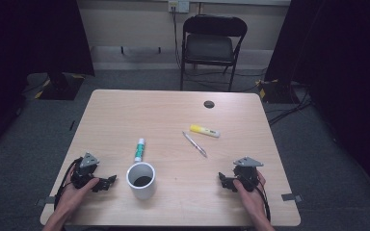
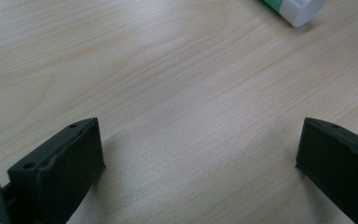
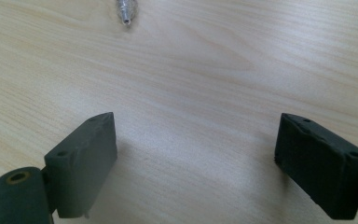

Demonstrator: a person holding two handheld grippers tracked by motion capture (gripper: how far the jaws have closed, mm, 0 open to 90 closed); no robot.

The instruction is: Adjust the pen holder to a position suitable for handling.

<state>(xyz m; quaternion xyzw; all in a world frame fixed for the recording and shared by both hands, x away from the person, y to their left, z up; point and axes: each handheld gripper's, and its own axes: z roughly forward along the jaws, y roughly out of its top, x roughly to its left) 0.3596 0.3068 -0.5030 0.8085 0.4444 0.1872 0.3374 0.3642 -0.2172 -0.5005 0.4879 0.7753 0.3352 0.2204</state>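
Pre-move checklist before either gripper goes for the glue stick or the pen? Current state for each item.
1. Left gripper open, nothing between its fingers: ok.
2. Right gripper open, nothing held: ok.
3. Glue stick lying flat on the table, apart from the white cup: ok.
4. Pen lying free, not touching the yellow marker: ok.
5. Cup upright, mouth open: ok. What the dark patch inside it is: cannot tell.
6. Bare wood between each gripper and its nearest item: ok.
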